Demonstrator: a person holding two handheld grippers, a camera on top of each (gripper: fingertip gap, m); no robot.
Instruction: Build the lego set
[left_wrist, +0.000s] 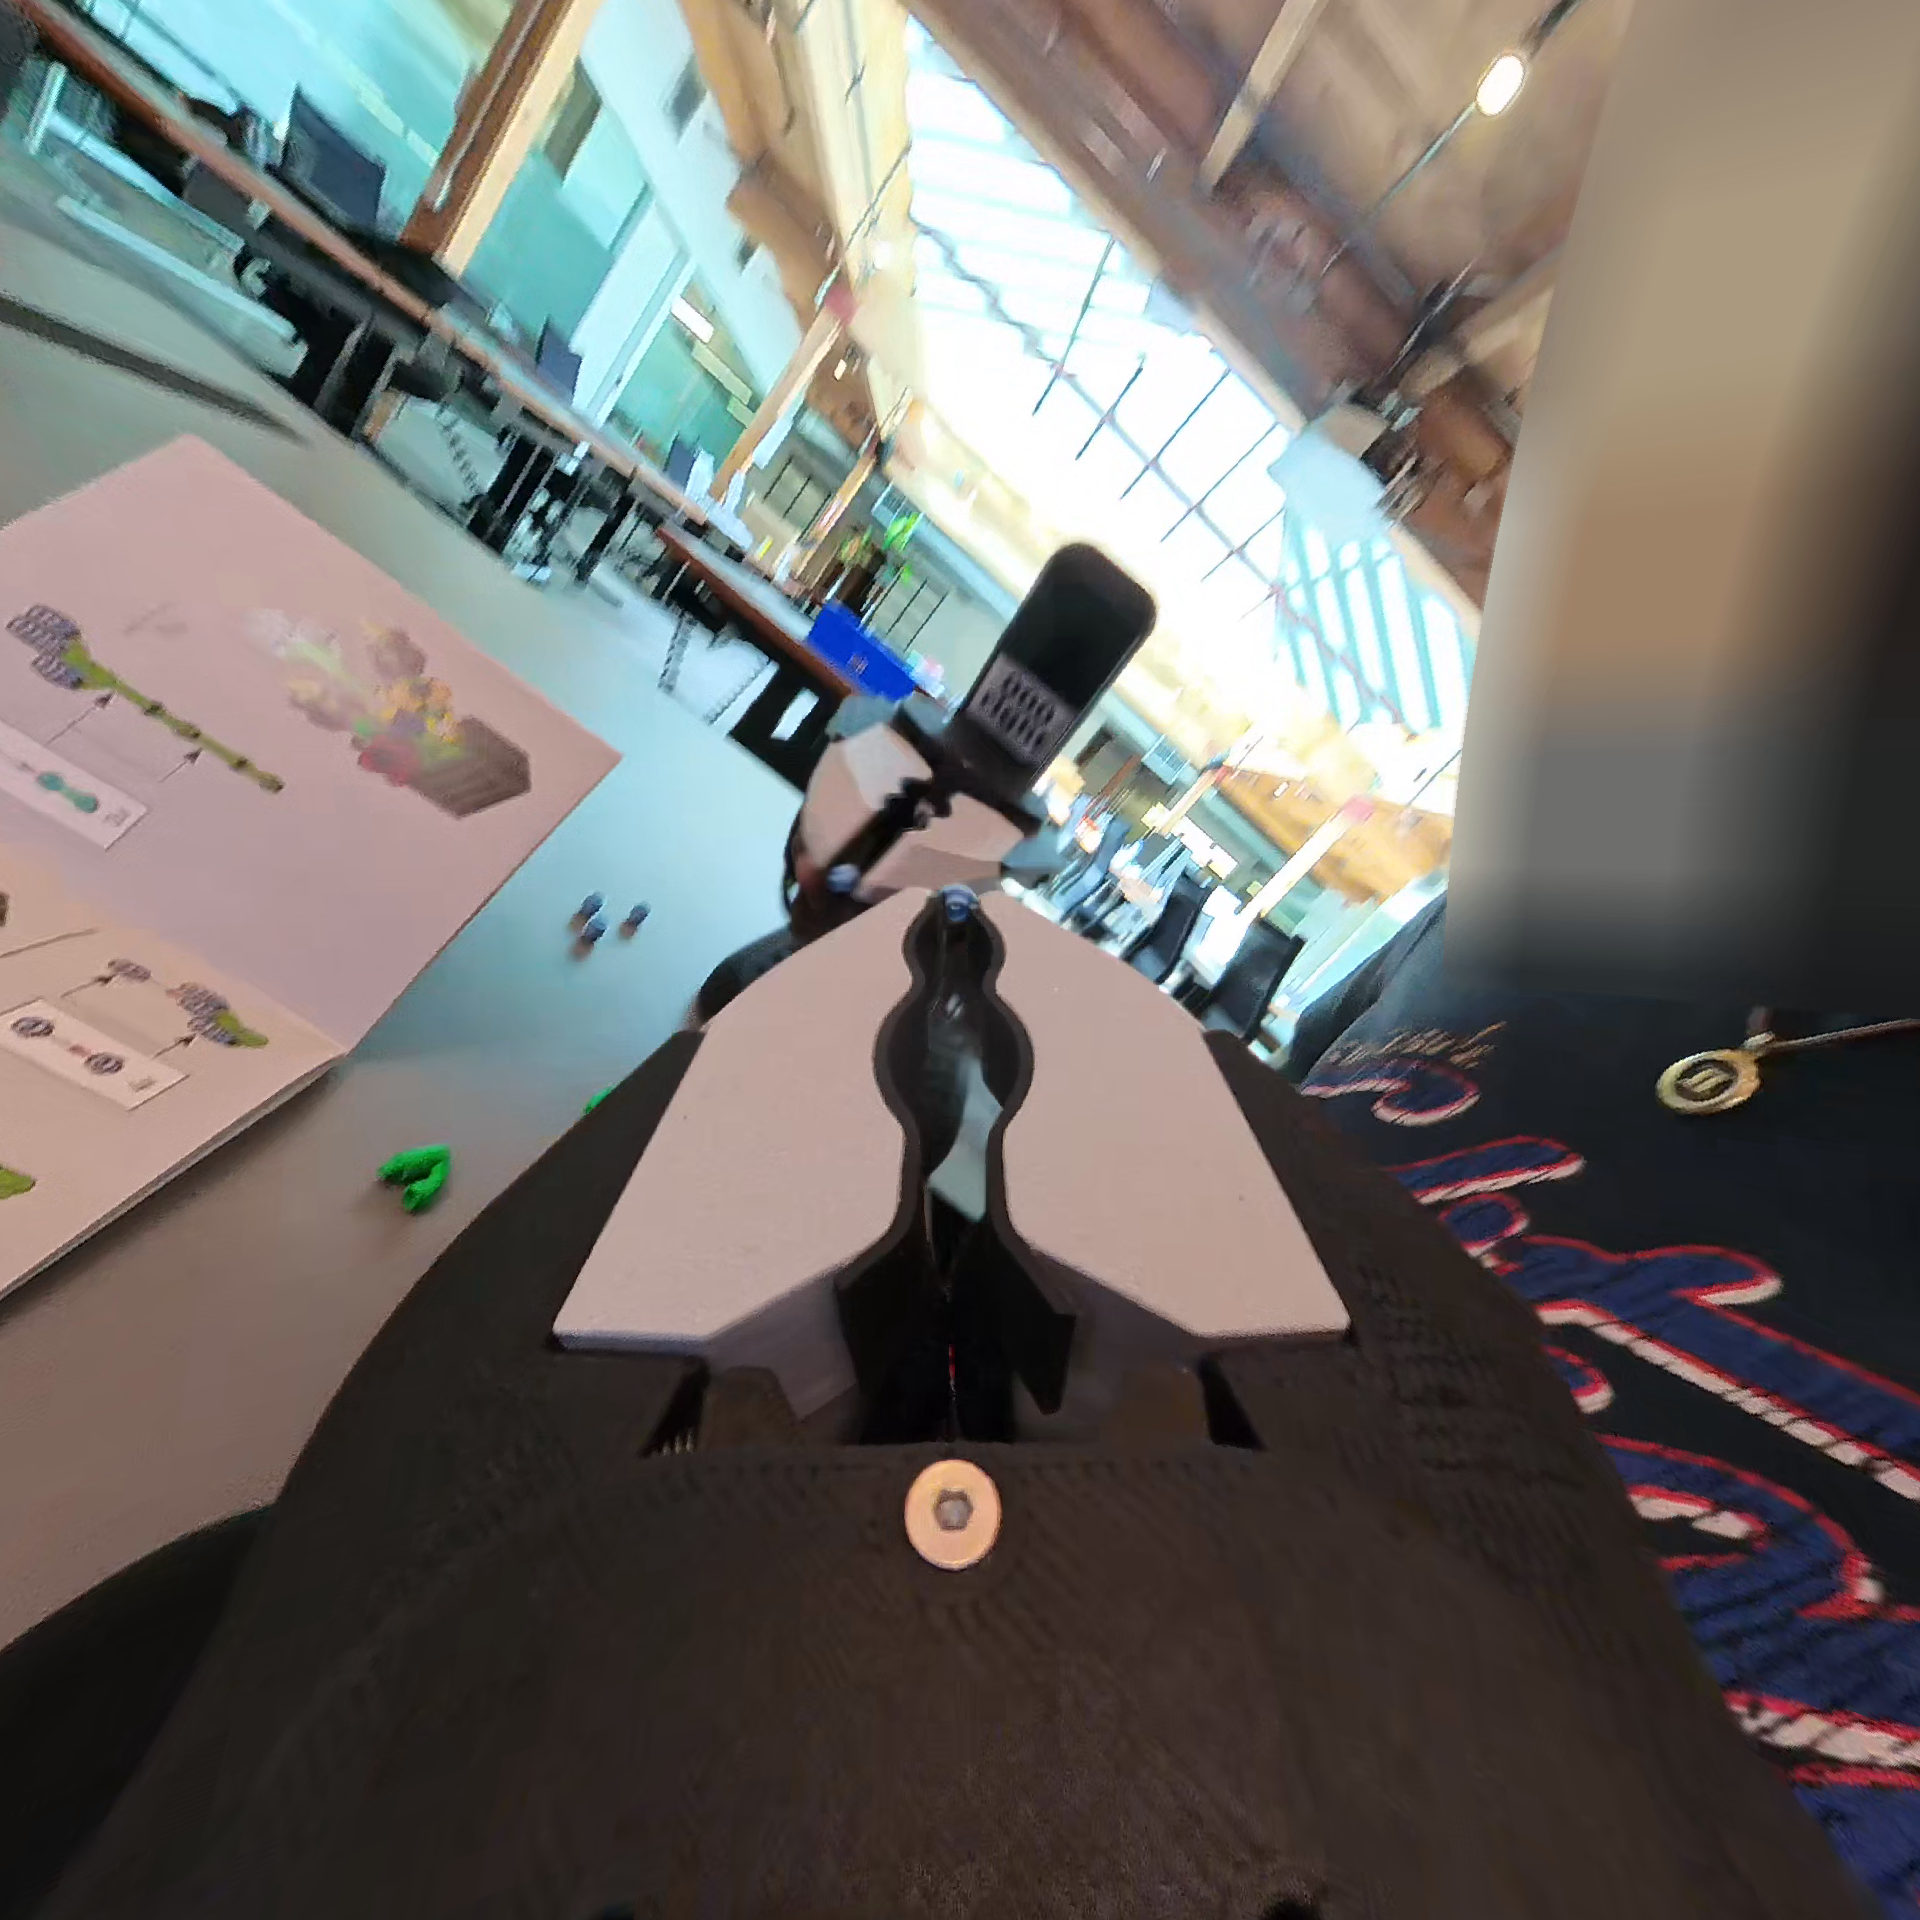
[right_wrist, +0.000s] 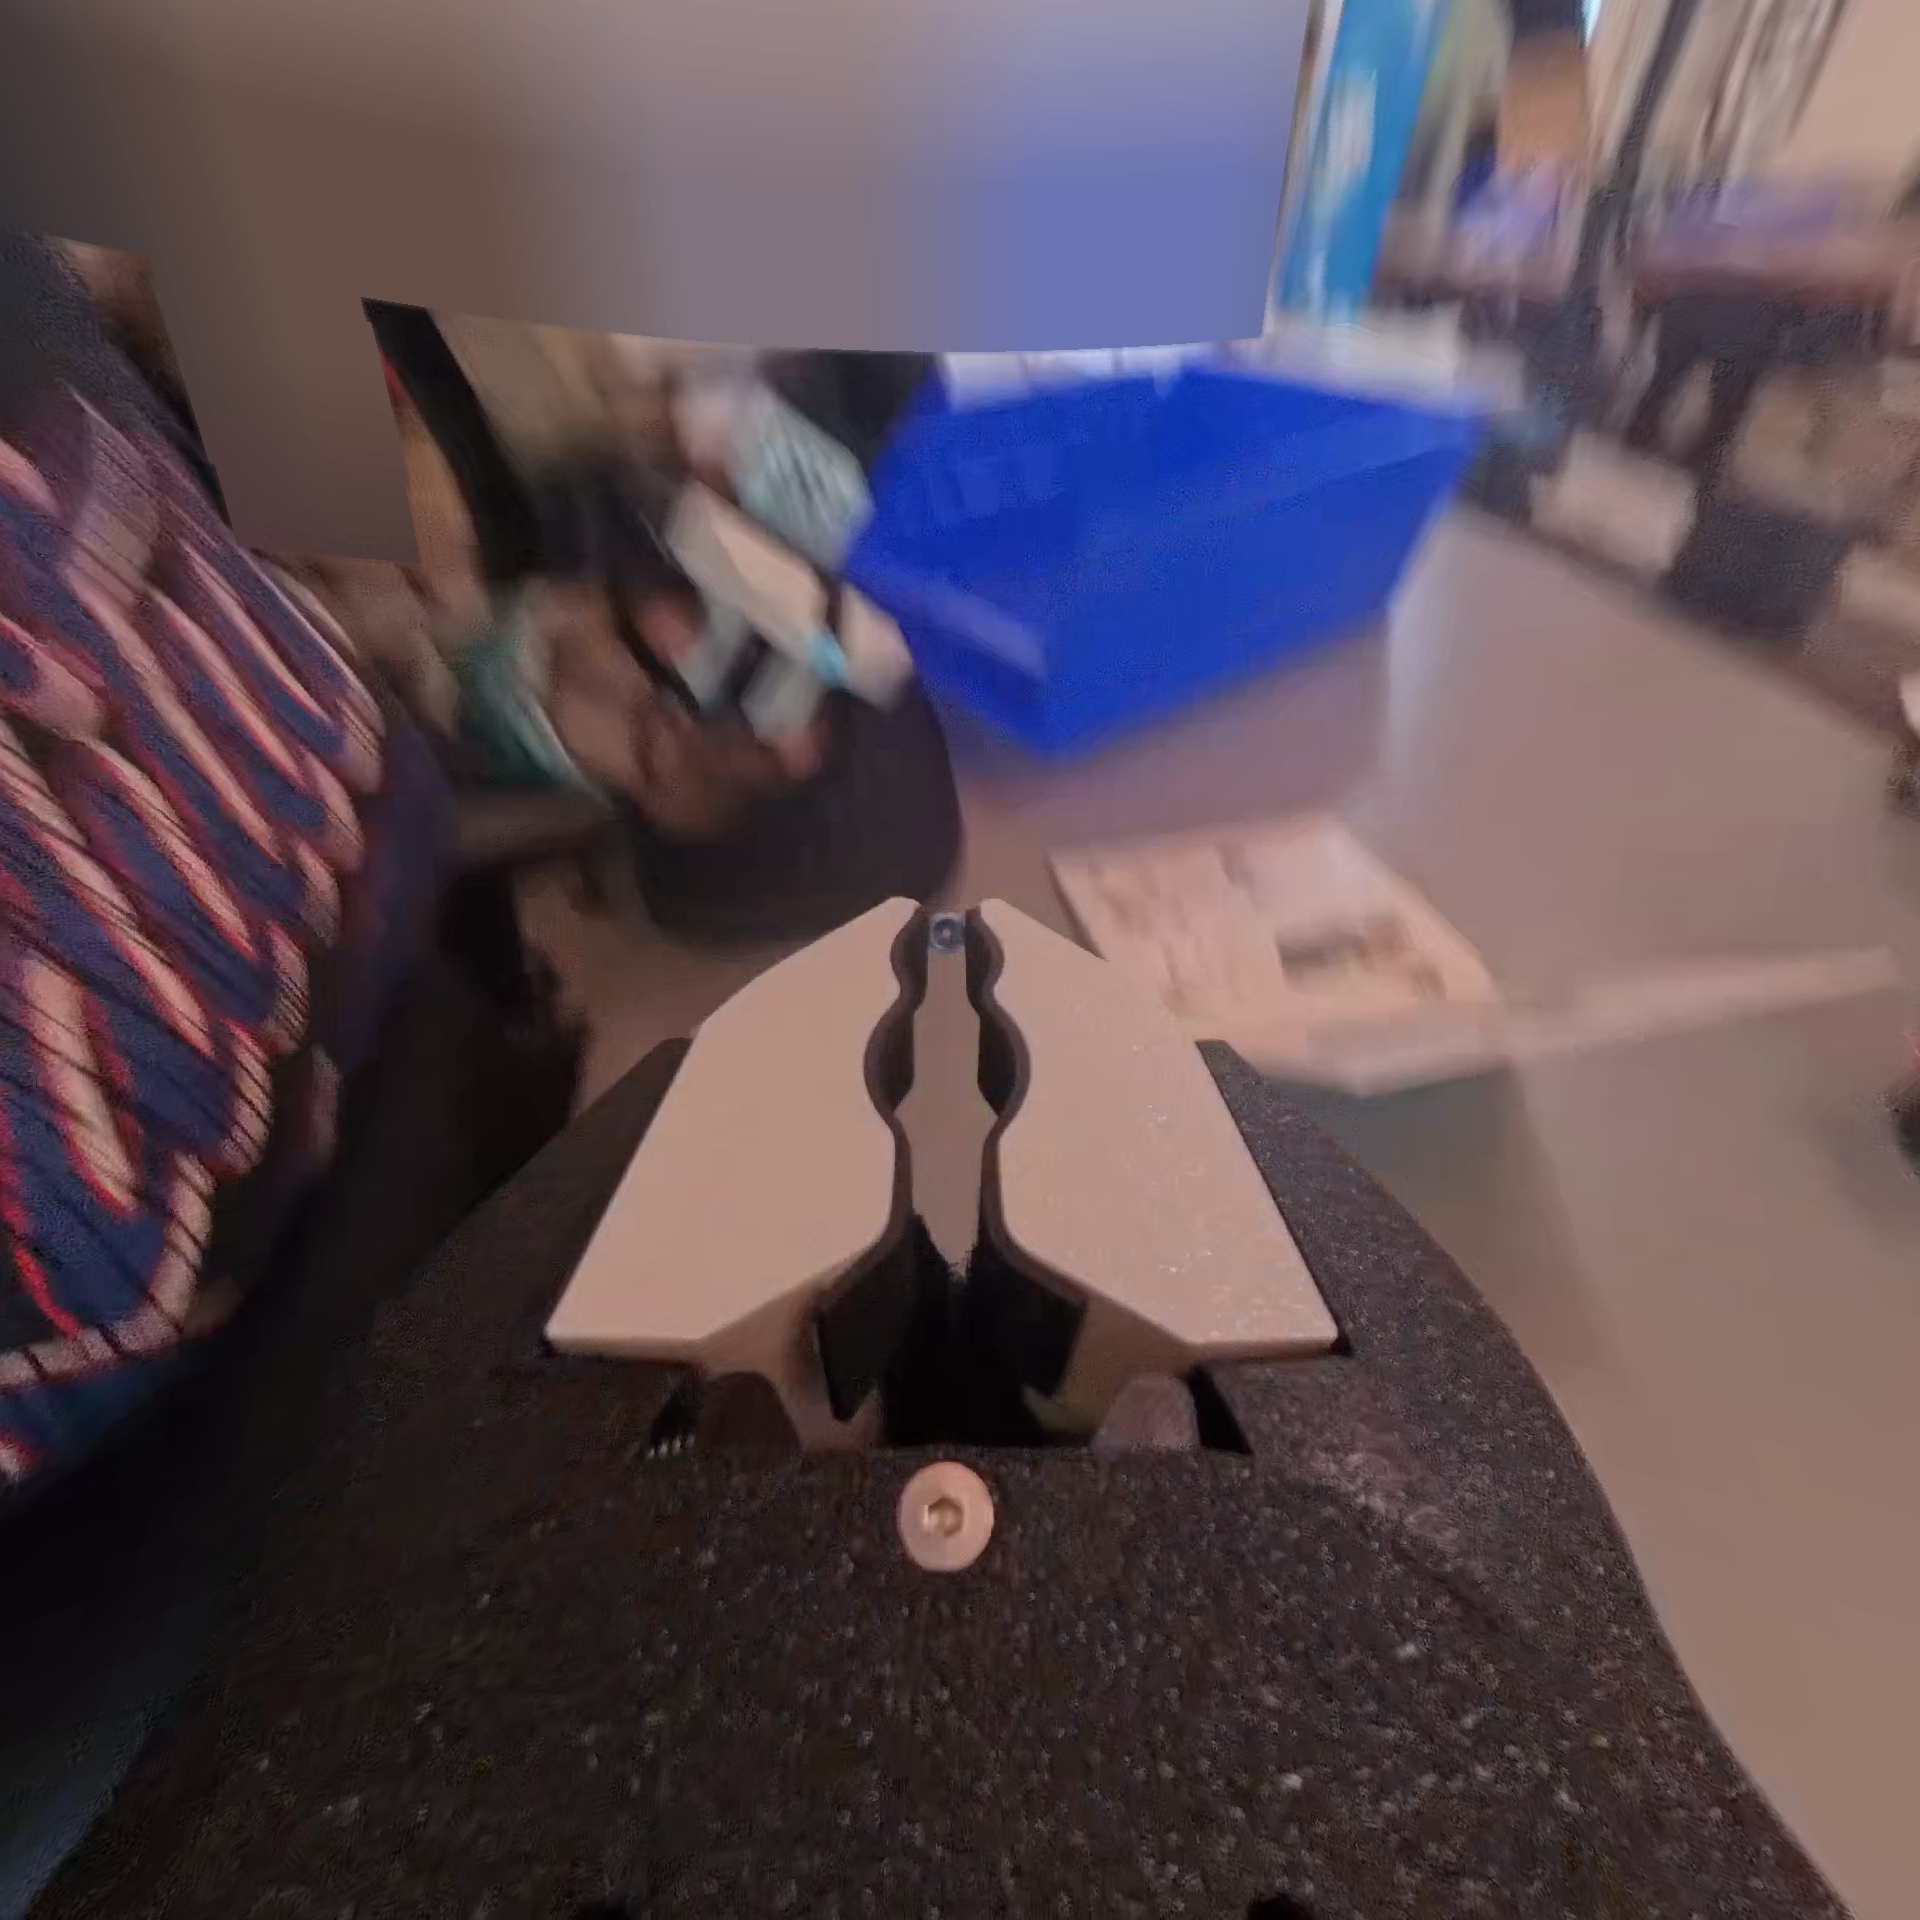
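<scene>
My left gripper is shut on a small blue round Lego piece pinched at its tips, held above the grey table. Just beyond it in the left wrist view is my right gripper, with another small blue piece at its tip. The two tips are close together but apart. In the blurred right wrist view, my right gripper is shut on its small blue piece. Several loose blue pieces and a green piece lie on the table.
An open instruction booklet lies on the table at the left; it also shows in the right wrist view. A blue bin stands farther back. A person's dark embroidered shirt with a pendant is close at the right.
</scene>
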